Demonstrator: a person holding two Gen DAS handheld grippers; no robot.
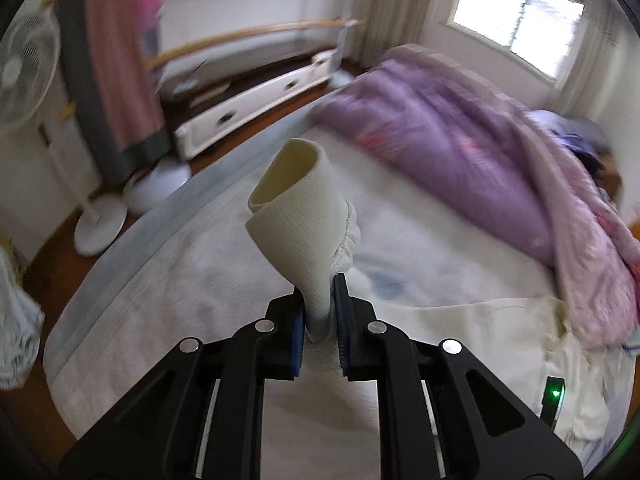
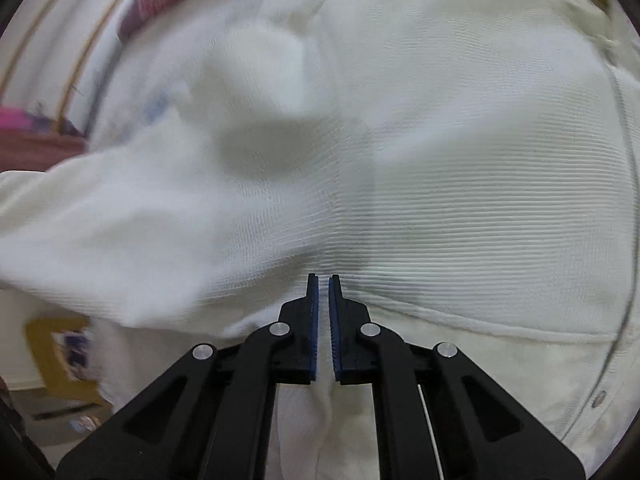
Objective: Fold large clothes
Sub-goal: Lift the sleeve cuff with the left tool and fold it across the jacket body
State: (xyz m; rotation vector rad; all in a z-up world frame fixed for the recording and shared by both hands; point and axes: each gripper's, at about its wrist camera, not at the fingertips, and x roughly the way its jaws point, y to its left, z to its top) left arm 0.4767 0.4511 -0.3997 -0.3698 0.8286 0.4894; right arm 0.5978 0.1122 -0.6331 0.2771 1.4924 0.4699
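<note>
A large cream ribbed jacket (image 2: 460, 184) lies on the bed and fills the right wrist view; a snap button (image 2: 599, 399) shows near its right edge. My left gripper (image 1: 320, 300) is shut on the jacket's sleeve cuff (image 1: 296, 208), which stands up above the bed with its open end upward. The rest of the jacket (image 1: 472, 336) lies to the right below it. My right gripper (image 2: 323, 284) is shut on a fold of the jacket's ribbed fabric, with only a thin gap between the pads.
A purple and pink quilt (image 1: 480, 152) is bunched at the far right of the bed (image 1: 180, 300). A standing fan (image 1: 24, 76), hanging clothes (image 1: 116, 72) and a white drawer unit (image 1: 256, 100) stand past the bed's left edge. A window (image 1: 516, 16) is behind.
</note>
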